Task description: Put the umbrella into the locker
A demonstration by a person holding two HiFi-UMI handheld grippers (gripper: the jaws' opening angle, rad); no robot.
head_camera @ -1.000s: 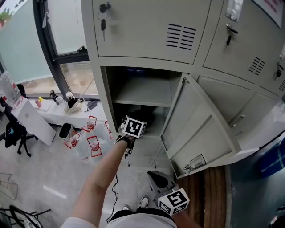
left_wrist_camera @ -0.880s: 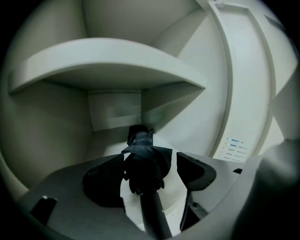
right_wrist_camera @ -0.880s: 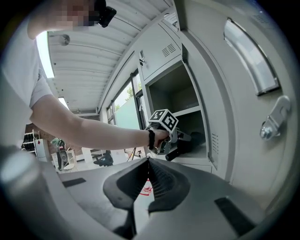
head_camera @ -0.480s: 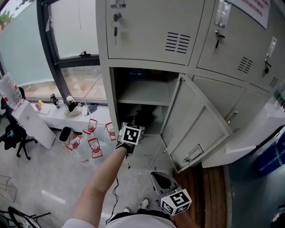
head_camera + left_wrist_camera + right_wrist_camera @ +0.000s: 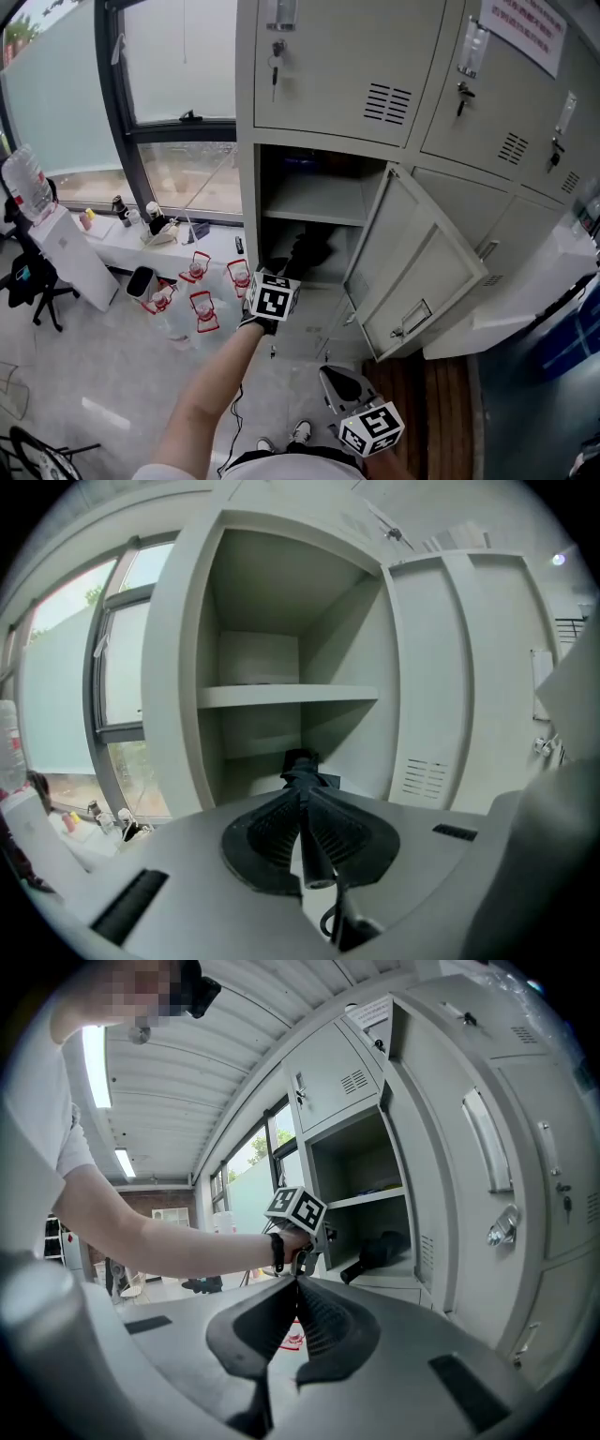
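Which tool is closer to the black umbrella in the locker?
Left. The left tool sits just in front of the umbrella at the open locker; its jaws have just been closing, with nothing between them. The right tool hangs lower, farther back from the locker.

No wording can be made out anywhere. A white notice [image 5: 527,22] with red print is stuck on an upper locker door [image 5: 487,103] at the top right of the head view, its lines too small to read. Clear label pockets [image 5: 472,45] on the upper doors show no legible name or number. In the right gripper view, a printed white sheet [image 5: 373,1013] high on the lockers is equally illegible.
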